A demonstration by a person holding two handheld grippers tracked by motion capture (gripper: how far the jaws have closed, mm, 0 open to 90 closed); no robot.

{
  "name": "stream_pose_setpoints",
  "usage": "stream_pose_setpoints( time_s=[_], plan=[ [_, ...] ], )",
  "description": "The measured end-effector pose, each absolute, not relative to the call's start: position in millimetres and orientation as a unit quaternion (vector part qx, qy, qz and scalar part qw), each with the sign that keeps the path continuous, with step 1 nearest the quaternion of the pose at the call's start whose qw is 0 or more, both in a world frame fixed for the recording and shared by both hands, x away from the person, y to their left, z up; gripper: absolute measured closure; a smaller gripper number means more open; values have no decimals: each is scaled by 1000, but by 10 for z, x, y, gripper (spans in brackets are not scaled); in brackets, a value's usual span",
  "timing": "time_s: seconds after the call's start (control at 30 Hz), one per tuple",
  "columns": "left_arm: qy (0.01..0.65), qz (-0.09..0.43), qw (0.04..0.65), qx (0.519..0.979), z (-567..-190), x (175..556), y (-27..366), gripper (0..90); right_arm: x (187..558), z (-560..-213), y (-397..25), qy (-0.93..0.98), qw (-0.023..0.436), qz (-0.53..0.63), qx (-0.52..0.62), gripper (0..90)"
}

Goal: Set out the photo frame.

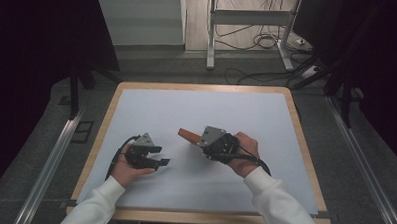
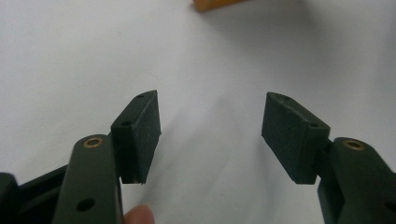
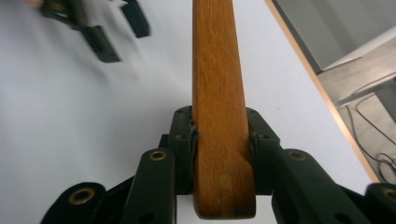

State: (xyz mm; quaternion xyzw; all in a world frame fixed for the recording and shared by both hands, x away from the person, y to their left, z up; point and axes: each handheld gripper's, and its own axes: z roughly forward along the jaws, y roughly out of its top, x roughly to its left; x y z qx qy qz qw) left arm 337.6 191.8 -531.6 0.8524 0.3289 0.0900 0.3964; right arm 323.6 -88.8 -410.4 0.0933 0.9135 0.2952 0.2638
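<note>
We grip the wooden piece (image 3: 219,116) firmly with our right gripper (image 3: 222,140); our left gripper (image 2: 210,135) is wide open, holding nothing.

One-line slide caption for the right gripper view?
Right hand-held gripper clamps a wooden handle over the white tabletop, the open left hand-held gripper beyond.

My right gripper (image 3: 219,140) has its two black jaws pressed against both sides of a brown wooden piece (image 3: 217,93), which runs straight up the middle from below the pads to the top edge. Its rounded near end sticks out beneath the pads. Under it lies the white table surface (image 3: 70,116). My left gripper (image 3: 100,28) sits blurred at the upper left, jaws apart
</note>
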Motion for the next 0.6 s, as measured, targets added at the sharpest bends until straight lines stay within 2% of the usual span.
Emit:
stream_pose_setpoints(
  time_s=[0.27,0.6],
  plan=[
    [327,92,394,854,-5313,3373,1908,367,3061,-4080,-955,916,247,306,78,691],
    [328,92,395,853,-5308,3373,1914,366,3169,-4055,-995,911,242,319,98,676]
  ],
)
